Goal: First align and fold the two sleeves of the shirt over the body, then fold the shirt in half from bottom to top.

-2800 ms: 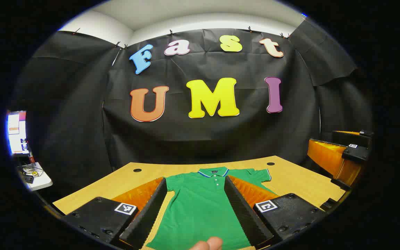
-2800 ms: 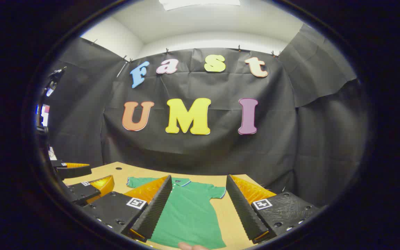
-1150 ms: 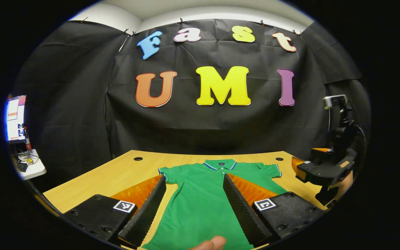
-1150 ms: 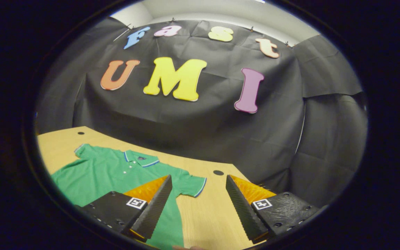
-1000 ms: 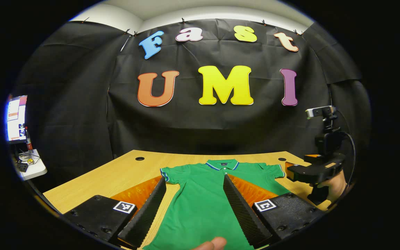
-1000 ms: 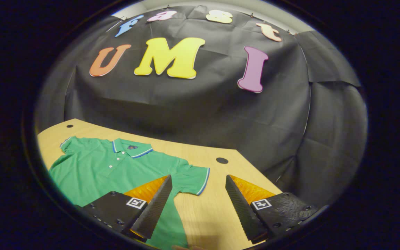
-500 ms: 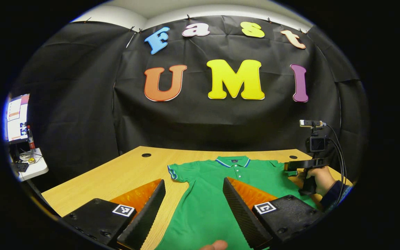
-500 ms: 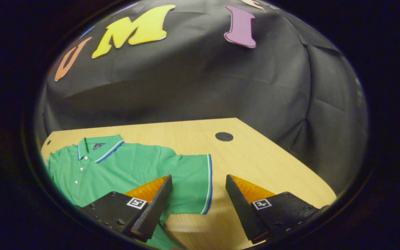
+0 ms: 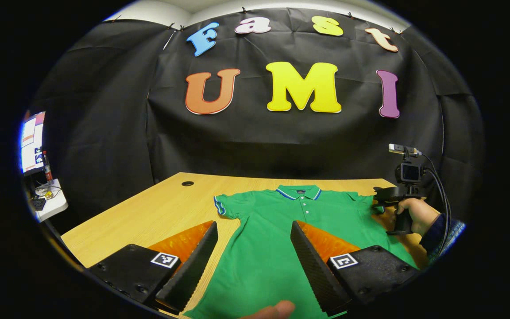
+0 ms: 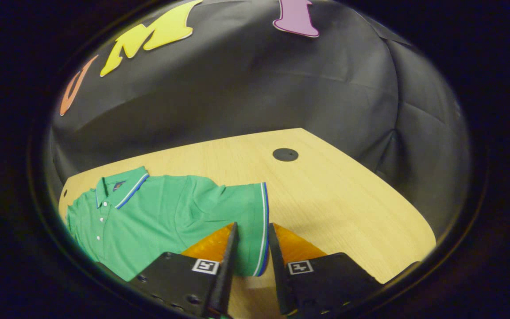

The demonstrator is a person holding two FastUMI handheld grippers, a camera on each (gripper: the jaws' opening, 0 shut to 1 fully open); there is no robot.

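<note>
— Between the fingers of the right gripper: striped cuff of the right sleeve of the green shirt, fingers narrowed almost together around the hem. Pressing on the cloth or just short of it? Cannot tell.

— Ahead of the left gripper: shirt spread flat on the wooden table, collar at the far end, buttons up the placket. Fingers held wide apart, hovering over the lower body of the shirt, gripping nothing.

— Beyond the right gripper's tips: bare tabletop, with a round dark cable hole farther off.

— Off to the left gripper's right: right gripper at the sleeve end, held by a hand in a dark cuff (camera mounted on top). At the near edge, a fingertip. Far left, a side shelf with small clutter.
</note>
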